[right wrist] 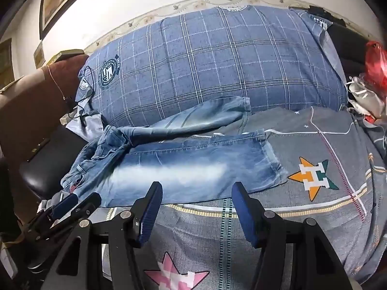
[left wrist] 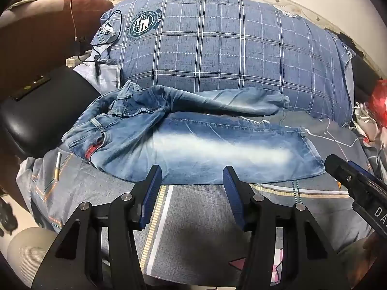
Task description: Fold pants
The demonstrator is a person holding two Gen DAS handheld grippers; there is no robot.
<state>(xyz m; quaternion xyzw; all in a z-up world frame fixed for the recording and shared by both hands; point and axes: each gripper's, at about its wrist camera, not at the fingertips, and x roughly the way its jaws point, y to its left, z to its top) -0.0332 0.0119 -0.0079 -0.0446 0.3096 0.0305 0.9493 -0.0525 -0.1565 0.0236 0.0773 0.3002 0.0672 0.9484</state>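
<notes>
Faded blue jeans (left wrist: 193, 149) lie across the bed, waistband crumpled at the left, both legs stretched to the right; the far leg rests against a quilt. They also show in the right wrist view (right wrist: 193, 169). My left gripper (left wrist: 192, 172) is open and empty, its tips just above the near edge of the near leg. My right gripper (right wrist: 197, 189) is open and empty, hovering at the near edge of that leg toward the cuff. The right gripper shows at the right edge of the left wrist view (left wrist: 343, 171); the left gripper shows at lower left of the right wrist view (right wrist: 77, 204).
A bulky blue plaid quilt (left wrist: 217, 48) fills the back of the bed. The grey bedsheet (right wrist: 314, 145) has star prints. A black chair (left wrist: 36, 111) stands at left, a cigarette (left wrist: 57, 166) lies on the sheet, and red plastic bags (right wrist: 375, 58) sit at right.
</notes>
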